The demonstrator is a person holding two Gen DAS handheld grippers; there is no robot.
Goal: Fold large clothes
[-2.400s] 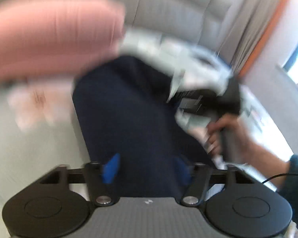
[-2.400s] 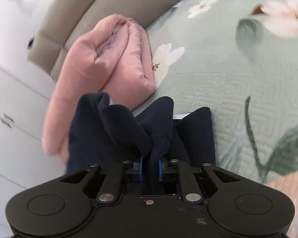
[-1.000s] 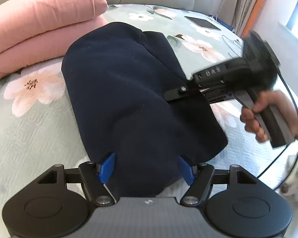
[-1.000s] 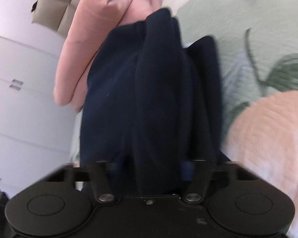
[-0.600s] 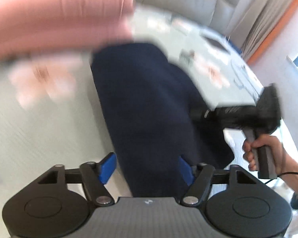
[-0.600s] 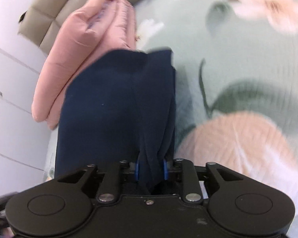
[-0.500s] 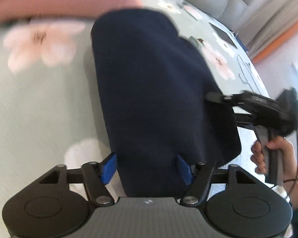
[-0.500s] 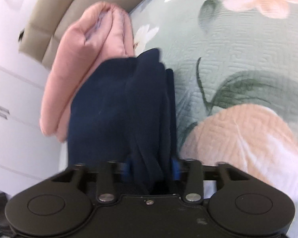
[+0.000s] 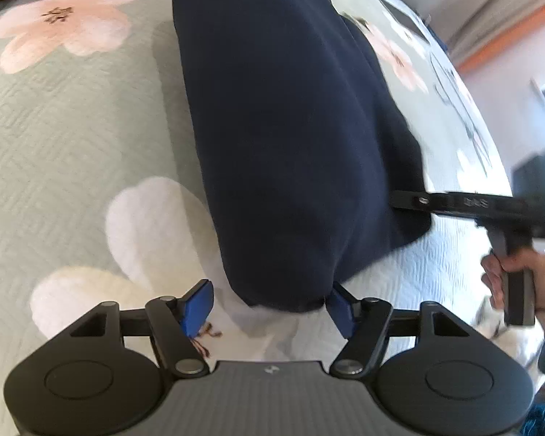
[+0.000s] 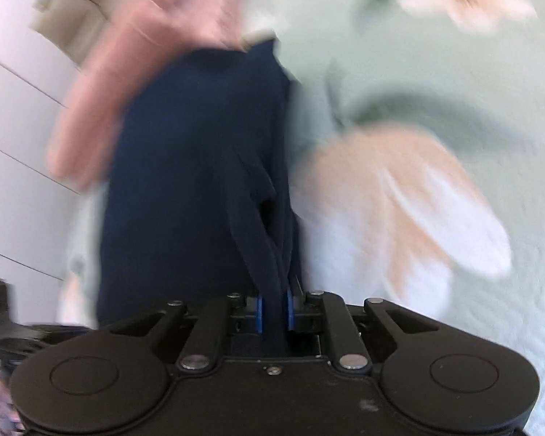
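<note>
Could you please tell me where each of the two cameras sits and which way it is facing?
Left wrist: rides the left gripper, looking down along its closing jaws, which straddle the near end of the navy garment on the floral bedspread; the right gripper and the hand holding it show at right.
Right wrist: rides the right gripper, looking down at bunched navy cloth between its closing jaws, with a pink quilt beyond; blurred.
Shared: garment, bedspread.
</note>
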